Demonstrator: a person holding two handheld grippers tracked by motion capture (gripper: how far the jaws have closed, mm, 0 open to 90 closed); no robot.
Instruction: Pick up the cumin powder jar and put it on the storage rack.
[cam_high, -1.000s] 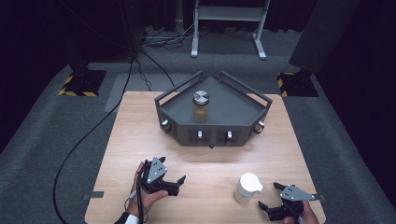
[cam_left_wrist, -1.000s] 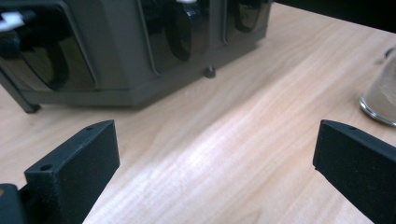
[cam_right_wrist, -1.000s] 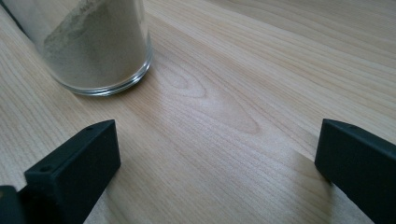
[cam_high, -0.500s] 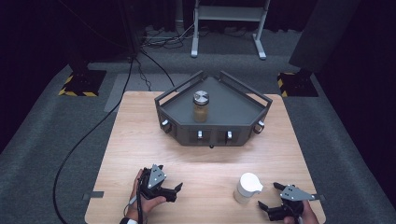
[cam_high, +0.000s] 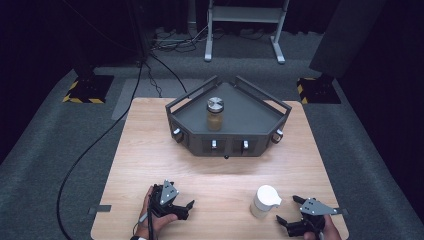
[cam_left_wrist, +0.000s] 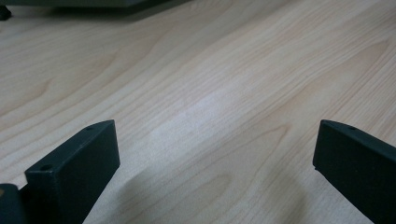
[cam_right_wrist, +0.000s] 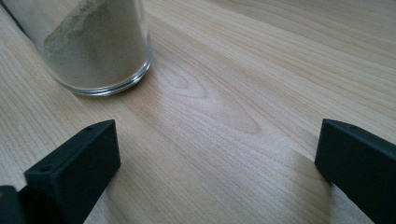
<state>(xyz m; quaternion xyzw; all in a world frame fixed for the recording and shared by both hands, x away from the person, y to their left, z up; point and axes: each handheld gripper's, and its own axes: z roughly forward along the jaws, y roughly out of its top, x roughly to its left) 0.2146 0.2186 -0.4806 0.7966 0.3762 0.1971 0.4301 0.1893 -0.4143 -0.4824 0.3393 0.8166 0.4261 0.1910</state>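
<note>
A: Position of the jar (cam_high: 264, 200)?
B: Upright on the desk (cam_high: 150, 150), near the front edge, just beside the right hand-held gripper (cam_high: 290, 212). Jaws released, apart from it.
A: The left hand-held gripper (cam_high: 186, 209)?
B: Also released, low by the front edge. Bare wood lies between it and the dark tray (cam_high: 250, 122).
</note>
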